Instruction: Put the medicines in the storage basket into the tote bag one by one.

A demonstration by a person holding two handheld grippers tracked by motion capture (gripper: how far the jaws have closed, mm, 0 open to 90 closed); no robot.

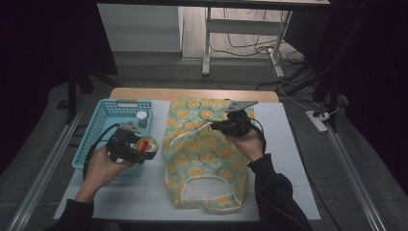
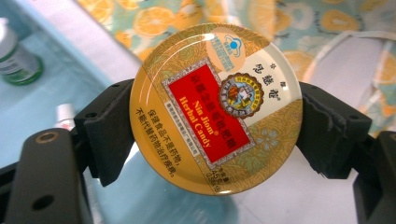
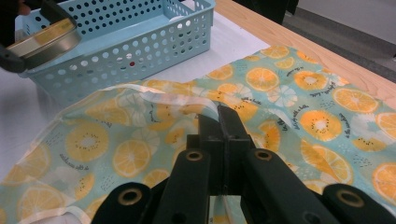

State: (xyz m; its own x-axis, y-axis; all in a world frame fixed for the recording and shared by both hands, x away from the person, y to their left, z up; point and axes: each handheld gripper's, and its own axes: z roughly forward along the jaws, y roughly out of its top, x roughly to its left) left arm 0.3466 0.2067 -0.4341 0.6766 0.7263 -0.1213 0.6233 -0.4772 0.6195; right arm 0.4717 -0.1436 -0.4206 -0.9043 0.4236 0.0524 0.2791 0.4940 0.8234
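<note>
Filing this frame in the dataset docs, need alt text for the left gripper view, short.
A round gold metal tin with a red "Nin Jiom Herbal Candy" label is clamped edge to edge between the left gripper's two black jaws. Behind it lie an orange-slice patterned fabric bag and the light blue plastic basket, which holds a small white bottle with a green base.
</note>
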